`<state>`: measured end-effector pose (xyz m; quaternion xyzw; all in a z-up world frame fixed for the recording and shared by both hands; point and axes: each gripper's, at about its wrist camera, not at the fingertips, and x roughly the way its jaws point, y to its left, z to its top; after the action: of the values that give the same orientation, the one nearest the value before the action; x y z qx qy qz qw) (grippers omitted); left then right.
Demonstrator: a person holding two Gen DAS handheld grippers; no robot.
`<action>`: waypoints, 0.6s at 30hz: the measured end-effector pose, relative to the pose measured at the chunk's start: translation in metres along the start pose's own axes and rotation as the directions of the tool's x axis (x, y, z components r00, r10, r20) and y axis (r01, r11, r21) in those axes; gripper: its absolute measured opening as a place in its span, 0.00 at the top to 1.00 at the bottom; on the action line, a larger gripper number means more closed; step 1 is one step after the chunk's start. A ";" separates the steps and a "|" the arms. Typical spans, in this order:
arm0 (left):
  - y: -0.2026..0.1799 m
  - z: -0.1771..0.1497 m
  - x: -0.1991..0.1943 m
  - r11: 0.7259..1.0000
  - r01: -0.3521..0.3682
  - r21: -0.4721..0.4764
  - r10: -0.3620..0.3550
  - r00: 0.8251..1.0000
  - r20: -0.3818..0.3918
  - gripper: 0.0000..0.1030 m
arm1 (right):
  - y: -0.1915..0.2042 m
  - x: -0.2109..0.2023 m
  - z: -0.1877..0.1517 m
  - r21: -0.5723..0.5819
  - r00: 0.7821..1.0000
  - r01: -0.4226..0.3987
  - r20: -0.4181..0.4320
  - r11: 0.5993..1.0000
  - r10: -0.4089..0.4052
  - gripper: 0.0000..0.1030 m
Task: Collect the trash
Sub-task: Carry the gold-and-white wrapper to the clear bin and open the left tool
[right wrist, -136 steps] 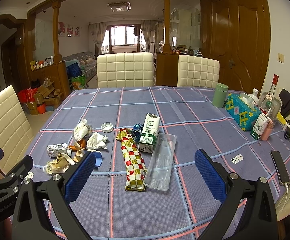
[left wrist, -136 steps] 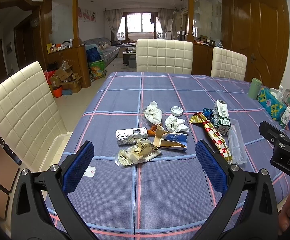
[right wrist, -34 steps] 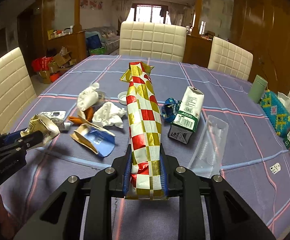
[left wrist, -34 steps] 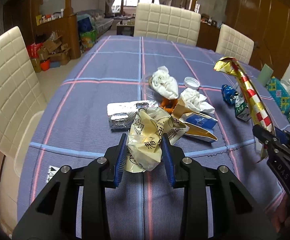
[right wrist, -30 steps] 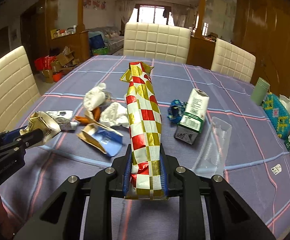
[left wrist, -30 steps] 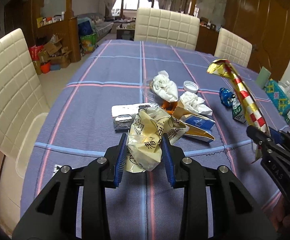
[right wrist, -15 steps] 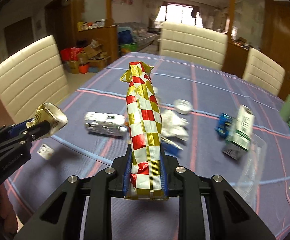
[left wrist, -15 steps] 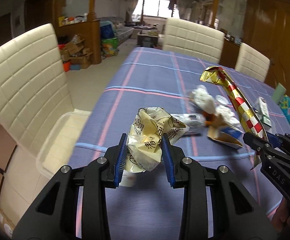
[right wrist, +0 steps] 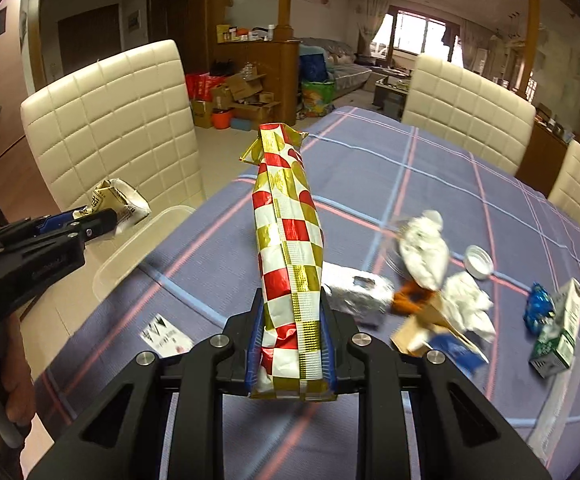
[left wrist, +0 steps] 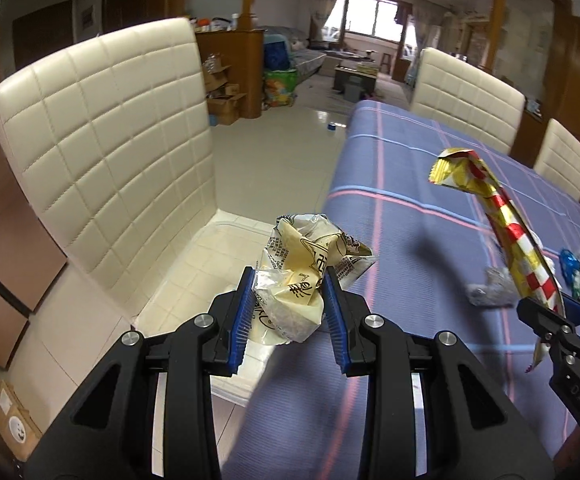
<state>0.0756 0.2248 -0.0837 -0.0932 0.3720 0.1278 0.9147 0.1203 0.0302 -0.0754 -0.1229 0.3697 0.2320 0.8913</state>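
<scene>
My left gripper (left wrist: 287, 312) is shut on a crumpled yellow-and-clear wrapper (left wrist: 310, 268) and holds it in the air over the clear plastic bin (left wrist: 193, 276) on the chair seat, just left of the table edge. The wrapper also shows in the right wrist view (right wrist: 119, 204). My right gripper (right wrist: 292, 344) is shut on a long red, white and gold checked wrapper (right wrist: 290, 248), held upright above the blue plaid tablecloth (right wrist: 390, 184). It also shows in the left wrist view (left wrist: 506, 236).
A cream quilted chair (left wrist: 105, 136) stands at the table's left side with the bin on it. On the table lie a foil packet (right wrist: 360, 292), white tissues (right wrist: 426, 252), a white lid (right wrist: 478, 262), a milk carton (right wrist: 558, 328) and a blue wrapper (right wrist: 536, 312).
Both grippers have swung left with their wrappers. The left one has moved from above the table to above the bin on the chair.
</scene>
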 end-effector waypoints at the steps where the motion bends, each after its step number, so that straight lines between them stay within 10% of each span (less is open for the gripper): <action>1: 0.004 0.001 0.002 1.000 -0.004 -0.006 0.004 1.000 -0.001 0.66 | 0.001 0.003 0.003 -0.001 1.000 -0.003 0.001 1.000 0.003 0.77; 8: 0.022 0.006 0.015 1.000 -0.014 -0.005 0.014 1.000 0.003 0.62 | 0.019 0.017 0.018 -0.019 1.000 -0.020 0.001 1.000 0.020 0.77; 12: 0.034 0.005 0.021 0.998 -0.044 -0.042 0.045 0.999 0.009 0.06 | 0.028 0.026 0.023 -0.038 1.000 -0.020 -0.009 0.999 0.020 0.77; 18: 0.063 -0.001 0.025 0.990 -0.068 -0.122 0.068 0.998 -0.001 0.03 | 0.038 0.039 0.025 -0.059 0.999 -0.029 -0.036 0.998 0.026 0.77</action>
<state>0.0732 0.2880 -0.1067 -0.1359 0.3648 0.1816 0.9030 0.1404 0.0852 -0.0877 -0.1484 0.3798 0.2530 0.8774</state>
